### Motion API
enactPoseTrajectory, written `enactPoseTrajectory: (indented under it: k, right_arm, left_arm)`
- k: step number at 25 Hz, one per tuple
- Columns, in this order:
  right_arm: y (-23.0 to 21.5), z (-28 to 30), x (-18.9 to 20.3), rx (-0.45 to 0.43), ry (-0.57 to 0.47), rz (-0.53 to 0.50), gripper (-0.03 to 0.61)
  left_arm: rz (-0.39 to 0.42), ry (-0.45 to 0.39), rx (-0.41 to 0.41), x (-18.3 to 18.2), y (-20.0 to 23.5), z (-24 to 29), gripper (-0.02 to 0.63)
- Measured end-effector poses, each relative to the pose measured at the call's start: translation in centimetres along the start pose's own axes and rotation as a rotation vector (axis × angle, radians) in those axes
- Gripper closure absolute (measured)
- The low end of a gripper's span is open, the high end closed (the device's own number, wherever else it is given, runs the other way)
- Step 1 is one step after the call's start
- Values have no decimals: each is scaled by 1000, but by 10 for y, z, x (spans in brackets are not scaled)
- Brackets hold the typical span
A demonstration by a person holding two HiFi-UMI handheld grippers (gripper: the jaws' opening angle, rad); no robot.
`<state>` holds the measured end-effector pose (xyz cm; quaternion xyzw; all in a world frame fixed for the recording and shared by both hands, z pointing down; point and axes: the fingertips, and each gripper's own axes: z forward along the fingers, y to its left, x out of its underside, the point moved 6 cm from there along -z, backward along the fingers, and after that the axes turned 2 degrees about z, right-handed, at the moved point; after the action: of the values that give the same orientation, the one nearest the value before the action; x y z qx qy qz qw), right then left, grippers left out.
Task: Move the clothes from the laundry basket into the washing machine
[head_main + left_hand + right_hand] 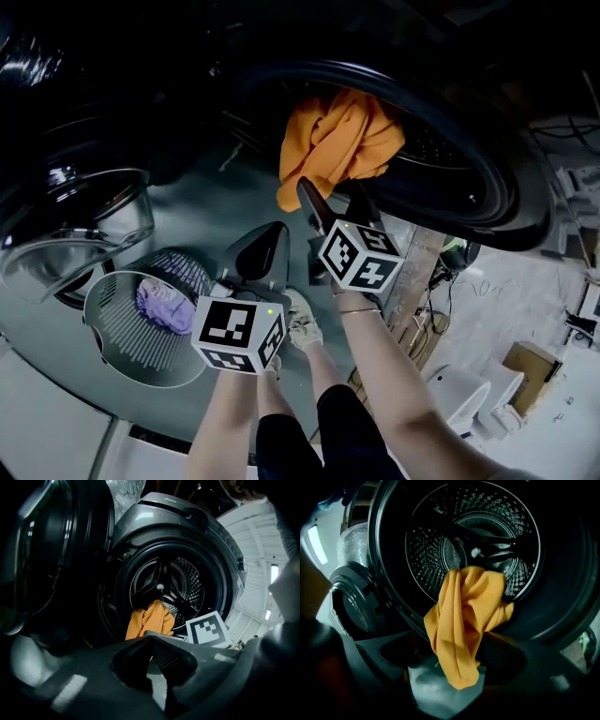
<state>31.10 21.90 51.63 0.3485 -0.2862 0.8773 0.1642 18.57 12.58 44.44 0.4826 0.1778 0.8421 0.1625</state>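
Orange garment (337, 141): bunched and draped over the lower lip of the washing machine (483, 183) opening, its upper part inside the perforated drum (440, 541) and its tail hanging outside. Door (84, 216): swung open. Basket (131, 349): round, white and slatted, on the floor near the door, holding a crumpled purple garment (167, 305).

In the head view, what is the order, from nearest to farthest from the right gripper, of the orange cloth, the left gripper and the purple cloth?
1. Orange cloth, hanging out of the washing machine, just above the right gripper.
2. Left gripper, lower left.
3. Purple cloth, farther left, in the laundry basket.
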Motion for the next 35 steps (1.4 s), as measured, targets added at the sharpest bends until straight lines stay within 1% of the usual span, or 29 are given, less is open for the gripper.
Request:
enactPoseTrajectory:
  k: [4, 6, 8, 10, 12, 13, 14, 15, 16, 17, 19, 21, 26, 31, 35]
  right_arm:
    - [-6, 16, 43, 36, 116, 44, 115]
    - [-9, 31, 58, 64, 161, 50, 95]
    - [-12, 45, 66, 87, 189, 58, 87]
    - [-12, 58, 66, 82, 190, 72, 97]
    - [-10, 66, 60, 76, 175, 83, 176]
    - [-10, 68, 55, 75, 165, 83, 256]
    - [-9, 67, 50, 67, 153, 78, 347]
    - [-8, 64, 45, 48, 139, 69, 404]
    - [-6, 60, 40, 24, 123, 52, 443]
    - [-2, 54, 35, 0, 105, 29, 459]
    - [6, 40, 21, -36, 53, -19, 474]
    - [10, 27, 2, -42, -13, -50, 479]
    - [5, 18, -54, -1, -147, -60, 483]
    - [5, 26, -108, 7, -277, -100, 485]
    - [4, 23, -151, 41, -409, -67, 485]
  left_arm:
    - [-12, 3, -9, 6, 8, 0, 607]
    - [-24, -2, -11, 9, 12, 0, 607]
    - [-30, -4, -11, 13, 15, 1, 607]
    - [-31, -1, -9, 18, 17, 3, 607]
    - [-34, 0, -11, 21, 20, 4, 607]
    - [-37, 0, -12, 22, 21, 5, 607]
    - [-41, 1, -12, 23, 22, 6, 607]
    - [-43, 2, -10, 23, 22, 6, 607]
    - [-43, 4, -9, 23, 21, 6, 607]
    - [-41, 5, -8, 22, 21, 6, 607]
    - [-39, 1, -10, 18, 20, 5, 607]
    - [-38, -5, -10, 13, 18, 5, 607]
    - [-15, -20, 3, -4, 8, 7, 607]
    - [10, -32, 22, -18, 1, 7, 607]
    - [19, -46, 21, -23, 5, 2, 607]
